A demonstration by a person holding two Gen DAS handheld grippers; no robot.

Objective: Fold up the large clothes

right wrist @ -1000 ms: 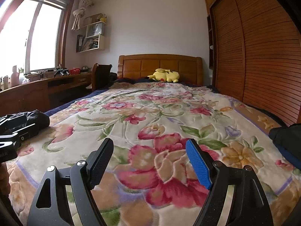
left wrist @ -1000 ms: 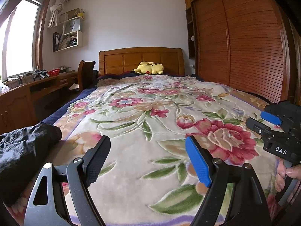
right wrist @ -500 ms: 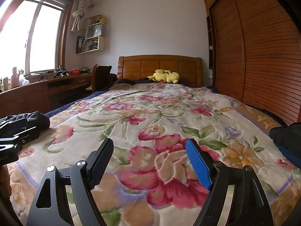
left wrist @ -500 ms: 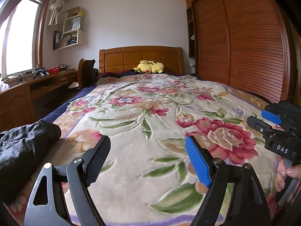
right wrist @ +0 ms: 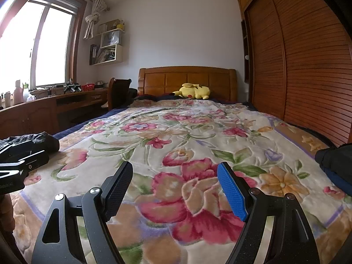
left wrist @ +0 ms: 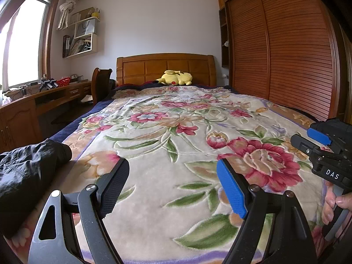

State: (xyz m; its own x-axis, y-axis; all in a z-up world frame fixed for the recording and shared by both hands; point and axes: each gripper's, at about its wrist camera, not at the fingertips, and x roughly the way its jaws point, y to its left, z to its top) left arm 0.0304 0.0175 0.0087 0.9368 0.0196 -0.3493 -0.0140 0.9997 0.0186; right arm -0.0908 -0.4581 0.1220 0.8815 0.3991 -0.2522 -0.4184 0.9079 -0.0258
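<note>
Left wrist view – both hand-held grippers, left (left wrist: 172, 186) and right (right wrist: 175, 189), stay spread, empty, unmoved over the floral blanket (left wrist: 167, 132).

left gripper (left wrist: 172, 187): jaws spread wide, nothing between, over floral blanket (left wrist: 176, 132) | black garment (left wrist: 26, 176): bunched on blanket's left edge | right gripper (left wrist: 325, 154): over blanket's right edge, hand (left wrist: 334, 206) on grip | yellow plush toy (left wrist: 176, 78): at blanket's far end
</note>
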